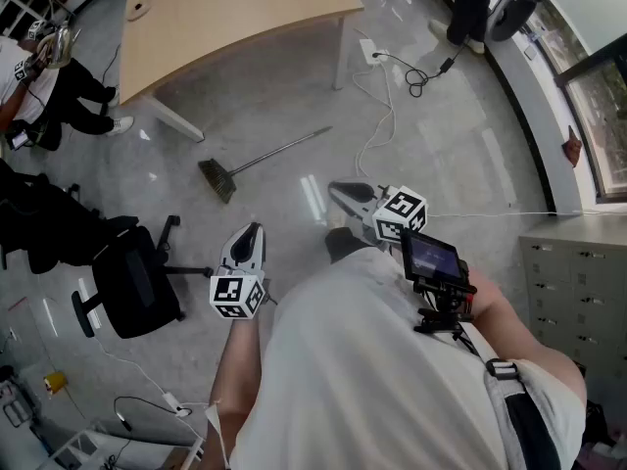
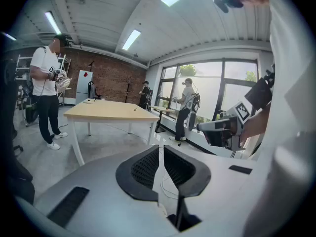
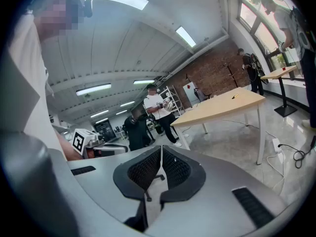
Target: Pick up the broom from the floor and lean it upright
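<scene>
The broom (image 1: 263, 159) lies flat on the grey floor in the head view, its dark bristle head (image 1: 217, 179) to the left and its thin handle running up to the right. Both grippers hang in the air well short of it. My left gripper (image 1: 251, 231) is below the bristle head, and my right gripper (image 1: 340, 191) is below the handle's far end. In the left gripper view the left gripper (image 2: 161, 151) has its pads drawn together to a thin slit with nothing between them. The right gripper (image 3: 161, 153) looks the same. Neither gripper view shows the broom.
A wooden table (image 1: 225, 13) stands beyond the broom. A black office chair (image 1: 132, 284) is at the left, and white cables (image 1: 377, 116) trail across the floor to the right. Grey cabinets (image 1: 578, 272) line the right side. People stand or sit at the left (image 1: 54, 86) and top right (image 1: 478, 3).
</scene>
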Demonstrator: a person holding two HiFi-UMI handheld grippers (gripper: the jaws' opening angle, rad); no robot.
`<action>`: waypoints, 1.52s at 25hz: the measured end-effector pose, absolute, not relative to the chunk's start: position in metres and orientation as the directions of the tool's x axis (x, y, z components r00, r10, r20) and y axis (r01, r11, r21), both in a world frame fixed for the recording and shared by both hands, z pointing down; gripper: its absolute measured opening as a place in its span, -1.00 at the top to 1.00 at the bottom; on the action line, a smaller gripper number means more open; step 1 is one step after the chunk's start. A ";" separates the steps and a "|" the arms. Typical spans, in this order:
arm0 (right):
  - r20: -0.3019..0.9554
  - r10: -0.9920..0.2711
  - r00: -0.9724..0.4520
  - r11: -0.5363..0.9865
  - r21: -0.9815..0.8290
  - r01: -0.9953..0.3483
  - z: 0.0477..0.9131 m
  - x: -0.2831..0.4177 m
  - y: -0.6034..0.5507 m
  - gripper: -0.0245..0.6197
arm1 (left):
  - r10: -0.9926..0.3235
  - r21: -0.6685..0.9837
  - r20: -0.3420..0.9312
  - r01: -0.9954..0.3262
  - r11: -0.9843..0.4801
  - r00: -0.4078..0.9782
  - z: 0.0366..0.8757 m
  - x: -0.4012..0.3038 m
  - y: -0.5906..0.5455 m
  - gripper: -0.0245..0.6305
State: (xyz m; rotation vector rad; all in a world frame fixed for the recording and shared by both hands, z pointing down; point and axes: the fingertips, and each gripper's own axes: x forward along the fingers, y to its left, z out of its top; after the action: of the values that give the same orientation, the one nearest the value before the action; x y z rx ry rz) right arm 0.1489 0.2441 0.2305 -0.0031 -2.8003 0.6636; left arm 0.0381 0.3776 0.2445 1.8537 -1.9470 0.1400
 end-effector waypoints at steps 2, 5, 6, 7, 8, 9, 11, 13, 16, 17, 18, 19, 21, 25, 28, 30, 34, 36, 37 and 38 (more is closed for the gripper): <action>0.251 0.064 -0.966 0.897 -0.440 -0.055 0.229 0.139 0.220 0.86 | -0.923 0.229 0.386 -0.968 0.098 -0.003 0.244 0.027 0.352 0.82; 0.244 0.063 -0.968 0.900 -0.433 -0.051 0.224 0.125 0.181 0.86 | -0.917 0.227 0.398 -0.969 0.100 -0.001 0.244 0.014 0.315 0.82; 0.239 0.060 -0.969 0.900 -0.433 -0.051 0.223 0.121 0.169 0.86 | -0.913 0.220 0.407 -0.971 0.097 0.001 0.244 0.012 0.303 0.82; 0.235 0.057 -0.970 0.899 -0.435 -0.053 0.222 0.119 0.158 0.86 | -0.908 0.206 0.419 -0.974 0.091 0.004 0.244 0.011 0.293 0.82; 0.231 0.054 -0.971 0.898 -0.438 -0.055 0.222 0.118 0.147 0.86 | -0.901 0.186 0.434 -0.979 0.083 0.006 0.245 0.010 0.284 0.82; 0.231 0.051 -0.972 0.896 -0.439 -0.057 0.223 0.117 0.138 0.86 | -0.894 0.164 0.448 -0.984 0.074 0.008 0.246 0.008 0.276 0.82; 0.239 0.050 -0.970 0.898 -0.435 -0.061 0.229 0.113 0.120 0.86 | -0.883 0.131 0.469 -0.989 0.067 0.003 0.248 -0.002 0.262 0.82; 0.249 0.050 -0.967 0.904 -0.422 -0.062 0.237 0.108 0.107 0.86 | -0.877 0.122 0.481 -0.990 0.075 -0.007 0.248 -0.015 0.256 0.82; 0.259 0.027 -0.966 0.900 -0.426 -0.089 0.239 0.103 0.092 0.86 | -0.868 0.121 0.496 -0.989 0.088 -0.017 0.252 -0.030 0.253 0.82; 0.262 0.015 -0.965 0.898 -0.428 -0.102 0.241 0.102 0.087 0.86 | -0.865 0.120 0.501 -0.989 0.088 -0.016 0.253 -0.033 0.250 0.82; 0.266 0.004 -0.964 0.896 -0.429 -0.114 0.244 0.100 0.081 0.86 | -0.863 0.121 0.506 -0.989 0.084 -0.011 0.255 -0.037 0.246 0.82; 0.271 -0.005 -0.963 0.894 -0.429 -0.125 0.245 0.097 0.076 0.86 | -0.860 0.123 0.511 -0.990 0.076 -0.002 0.258 -0.041 0.241 0.82; 0.285 -0.024 -0.958 0.890 -0.431 -0.150 0.250 0.083 0.068 0.86 | -0.855 0.137 0.518 -0.989 0.048 0.031 0.264 -0.055 0.229 0.82; 0.335 -0.103 -0.936 0.866 -0.434 -0.250 0.265 0.045 0.061 0.86 | -0.836 0.197 0.524 -0.978 -0.067 0.162 0.285 -0.094 0.205 0.82; 0.347 -0.157 -0.925 0.838 -0.449 -0.310 0.271 0.026 0.062 0.86 | -0.814 0.230 0.529 -0.964 -0.133 0.239 0.300 -0.116 0.196 0.82; 0.352 -0.183 -0.918 0.825 -0.453 -0.338 0.271 0.024 0.065 0.86 | -0.794 0.244 0.540 -0.955 -0.171 0.280 0.306 -0.123 0.192 0.82; 0.382 -0.224 -0.897 0.811 -0.438 -0.389 0.285 0.022 0.060 0.86 | -0.735 0.249 0.573 -0.932 -0.265 0.362 0.326 -0.138 0.176 0.82; 0.389 -0.231 -0.892 0.804 -0.439 -0.400 0.296 0.016 0.056 0.86 | -0.710 0.233 0.599 -0.929 -0.287 0.370 0.333 -0.149 0.166 0.84; 0.392 -0.234 -0.890 0.799 -0.444 -0.406 0.302 0.018 0.055 0.86 | -0.700 0.232 0.609 -0.928 -0.293 0.373 0.337 -0.149 0.162 0.85; 0.396 -0.238 -0.887 0.792 -0.450 -0.413 0.308 0.023 0.054 0.86 | -0.690 0.237 0.616 -0.925 -0.298 0.381 0.342 -0.145 0.159 0.85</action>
State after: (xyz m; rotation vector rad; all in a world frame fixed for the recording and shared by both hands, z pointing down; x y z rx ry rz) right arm 0.0229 0.0536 0.3077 0.4985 -2.6622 0.7743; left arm -0.1445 0.1589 0.3422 2.0816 -1.3829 0.5448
